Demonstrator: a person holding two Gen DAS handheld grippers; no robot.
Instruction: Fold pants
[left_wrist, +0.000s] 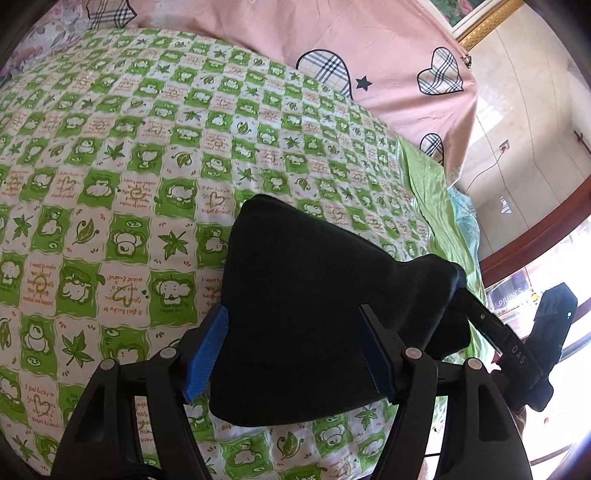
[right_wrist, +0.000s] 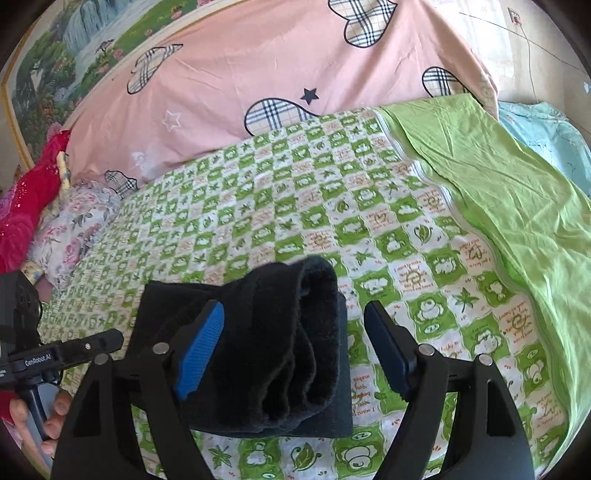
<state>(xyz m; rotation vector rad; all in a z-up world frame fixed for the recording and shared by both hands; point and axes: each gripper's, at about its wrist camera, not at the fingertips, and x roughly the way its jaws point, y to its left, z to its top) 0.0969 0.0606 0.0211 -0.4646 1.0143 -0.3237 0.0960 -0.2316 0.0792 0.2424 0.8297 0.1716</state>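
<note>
left wrist: left hand-held gripper (left_wrist: 291, 350) straddles pants (left_wrist: 314, 295).

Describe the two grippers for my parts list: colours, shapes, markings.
Both grippers, left and right, have black angular frames with cut-outs and silver round pivot pins. The fingers carry blue ribbed pads. The left one's side reads "GenRobot.AI" in white; the right one's shows "DAS" and a small green light.

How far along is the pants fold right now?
Done: the black pants already lie as a compact, layered bundle on the green checked bedspread. In hand: nothing is gripped; the left gripper and right gripper both stand open with the bundle between their fingers. Left: the top layer still bulges in the right wrist view, so probably a press flat or a tidy-up.
</note>
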